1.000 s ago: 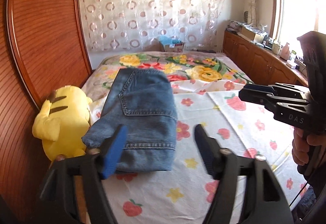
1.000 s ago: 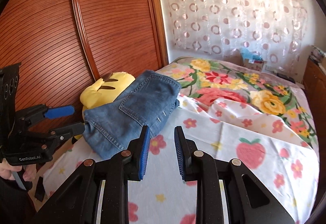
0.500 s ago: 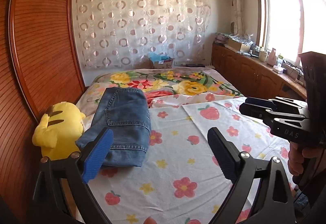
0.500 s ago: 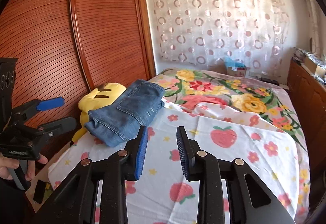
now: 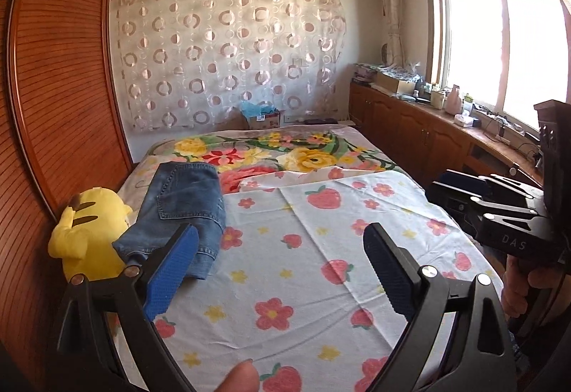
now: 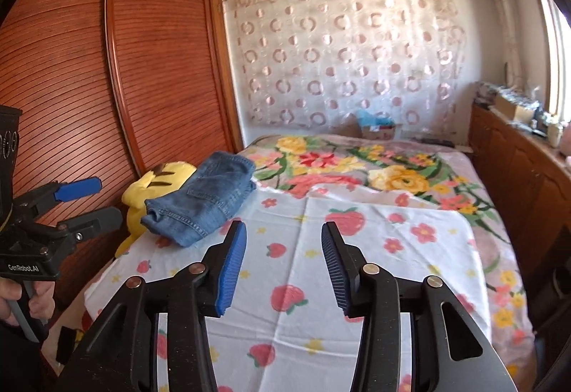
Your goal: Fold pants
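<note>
Jeans lie folded in a compact stack on the bed, touching the yellow plush toy at the wardrobe side. Left gripper has its jaws wide apart and holds nothing; right gripper is also parted, less wide, and empty. Both hang well apart from the jeans. I judge the folding finished, so the good move is to draw back without catching the strawberry sheet. Behind the jeans, at the bed's far end, a small cardboard box holds something blue, unclear what.
</note>
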Demonstrator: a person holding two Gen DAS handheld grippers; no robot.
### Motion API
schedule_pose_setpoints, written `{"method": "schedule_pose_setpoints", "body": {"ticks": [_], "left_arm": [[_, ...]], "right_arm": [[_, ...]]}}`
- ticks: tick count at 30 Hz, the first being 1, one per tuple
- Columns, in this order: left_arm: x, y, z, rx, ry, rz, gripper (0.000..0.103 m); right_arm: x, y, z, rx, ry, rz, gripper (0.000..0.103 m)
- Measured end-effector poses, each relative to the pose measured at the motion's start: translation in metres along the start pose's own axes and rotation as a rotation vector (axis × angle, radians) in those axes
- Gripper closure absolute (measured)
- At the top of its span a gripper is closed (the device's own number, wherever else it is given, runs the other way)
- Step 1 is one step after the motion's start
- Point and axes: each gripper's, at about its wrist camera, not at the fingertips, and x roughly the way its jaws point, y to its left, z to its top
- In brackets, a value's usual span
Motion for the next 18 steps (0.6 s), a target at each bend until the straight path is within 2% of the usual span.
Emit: {"method": "schedule_pose_setpoints", "body": {"ticks": [6, 13, 18], "left_arm": [[-0.017, -0.022, 0.001, 0.009, -0.035, 0.014, 0.009], [-0.036, -0.027, 0.000, -0.034, -0.075, 0.043, 0.009], [-0.044, -0.027, -0.004, -0.049, -0.082, 0.071, 0.009]], "right_arm": [[-0.044, 0.010, -0.004, 0.020, -0.057, -0.081, 0.040], [-0.071, 0.022, -0.014, 0.028, -0.104, -0.114, 0.039], [-0.069, 0.036, -0.021, 0.016, -0.109, -0.121, 0.039]]}}
